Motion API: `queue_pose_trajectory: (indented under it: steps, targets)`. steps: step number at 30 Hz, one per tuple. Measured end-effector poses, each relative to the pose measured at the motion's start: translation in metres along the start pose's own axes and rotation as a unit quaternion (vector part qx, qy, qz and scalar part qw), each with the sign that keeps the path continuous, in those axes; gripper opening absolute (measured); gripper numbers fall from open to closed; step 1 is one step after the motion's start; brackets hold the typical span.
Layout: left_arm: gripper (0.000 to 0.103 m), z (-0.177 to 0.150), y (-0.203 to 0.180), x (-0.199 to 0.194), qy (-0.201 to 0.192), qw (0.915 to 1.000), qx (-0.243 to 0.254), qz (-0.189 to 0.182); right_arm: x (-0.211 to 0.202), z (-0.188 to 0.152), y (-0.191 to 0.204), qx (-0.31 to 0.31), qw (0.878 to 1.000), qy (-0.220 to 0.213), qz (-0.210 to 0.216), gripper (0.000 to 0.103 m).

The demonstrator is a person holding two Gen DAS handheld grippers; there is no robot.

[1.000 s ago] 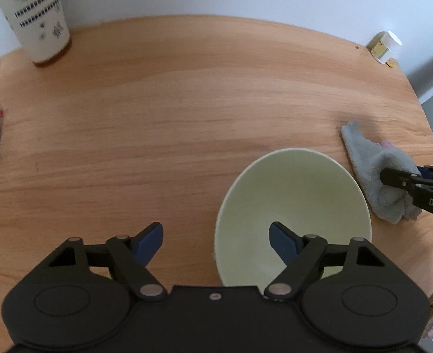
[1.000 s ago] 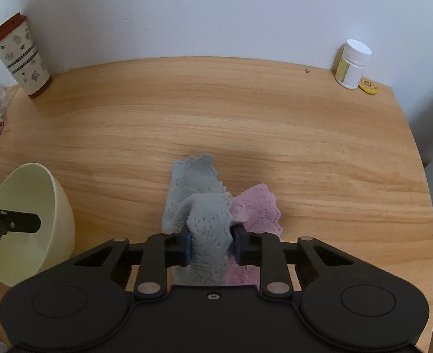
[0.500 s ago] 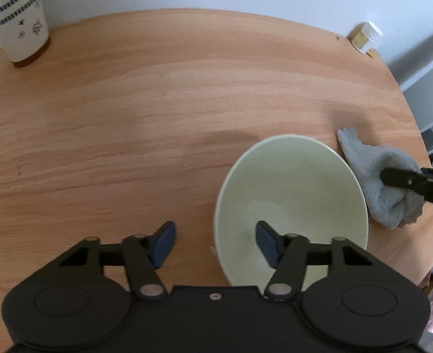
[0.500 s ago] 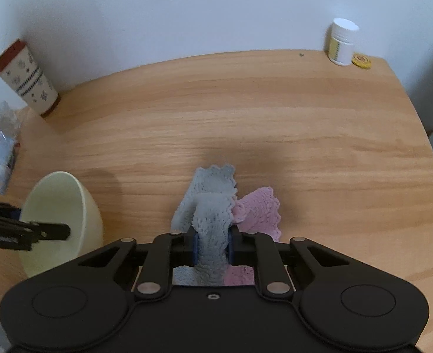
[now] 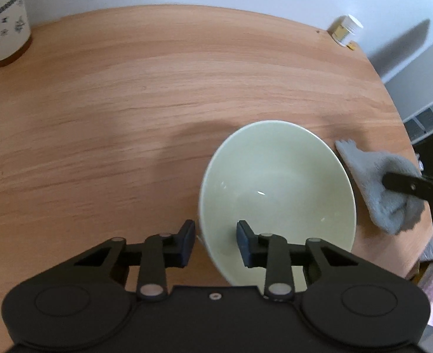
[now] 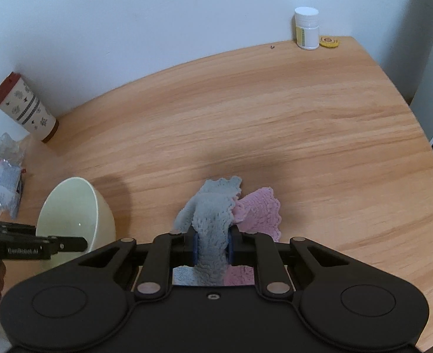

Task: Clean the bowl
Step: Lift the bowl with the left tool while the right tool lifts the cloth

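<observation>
The glossy, round bowl [image 5: 278, 188] sits on the wood-grain table [image 5: 128, 103]. The left gripper [image 5: 215, 242] is closing astride its 7 o'clock rim. The right gripper [image 6: 212, 248] pinches a fluffy grey cloth [image 6: 213, 206]; only its view shows a pink cloth [image 6: 260, 209] at 3 o'clock of the grey.

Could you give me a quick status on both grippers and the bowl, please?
Left gripper closing astride bowl rim, not yet clamped. Right gripper shut on grey cloth, beside bowl. Nothing in the way.
</observation>
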State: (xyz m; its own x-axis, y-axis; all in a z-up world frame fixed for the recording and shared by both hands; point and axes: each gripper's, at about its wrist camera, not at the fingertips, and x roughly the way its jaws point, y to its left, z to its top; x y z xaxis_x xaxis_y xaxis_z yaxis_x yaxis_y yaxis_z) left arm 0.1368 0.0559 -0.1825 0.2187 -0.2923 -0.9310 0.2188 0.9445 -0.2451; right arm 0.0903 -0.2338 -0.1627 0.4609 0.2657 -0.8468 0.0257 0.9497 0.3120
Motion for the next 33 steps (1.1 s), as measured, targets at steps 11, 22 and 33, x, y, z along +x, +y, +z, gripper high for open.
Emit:
queue_pose_trajectory:
  steps: [11,22,33]
  targets:
    - [0.029,-0.010,-0.020,-0.007,0.002,0.9987,-0.033,0.039,-0.009,0.015,-0.022,-0.033,0.999,0.013,0.033,0.019]
    - [0.018,-0.013,-0.007,-0.013,-0.015,0.9925,-0.120,0.018,-0.001,0.020,-0.034,-0.056,0.996,0.036,0.066,0.020]
    - [0.011,-0.004,-0.012,-0.020,-0.047,0.9866,-0.150,0.046,-0.004,0.025,-0.031,-0.077,0.992,0.028,0.100,0.020]
